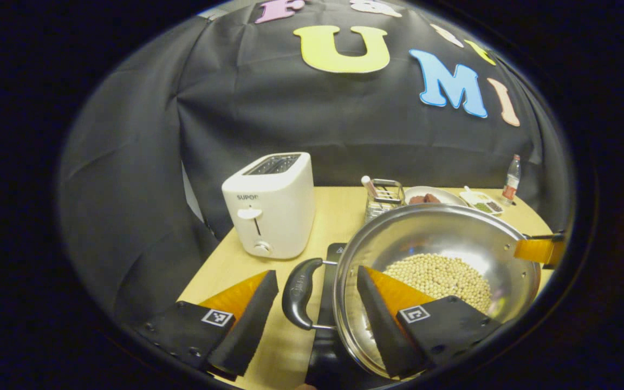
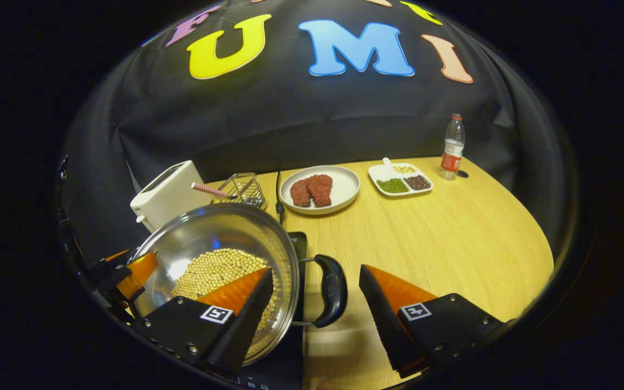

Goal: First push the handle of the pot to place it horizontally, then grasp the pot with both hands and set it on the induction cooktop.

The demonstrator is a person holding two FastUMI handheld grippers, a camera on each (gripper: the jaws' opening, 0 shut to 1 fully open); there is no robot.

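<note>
Pot (image 1: 436, 271) sits on the induction cooktop (image 1: 329, 292), steel, loaded with loose beans (image 2: 217, 273), so likely heavy, slick-walled, spill-prone if tilted. Left gripper (image 1: 317, 314) gapes wide around its side handle (image 1: 300, 292), right gripper (image 2: 316, 303) wide around the opposite handle (image 2: 331, 290); neither pinches. Grab both loop handles, keep it level

Black cloth wall (image 2: 301, 119) (creased, dimly lit) stands behind a light wooden table (image 2: 453, 227).
</note>
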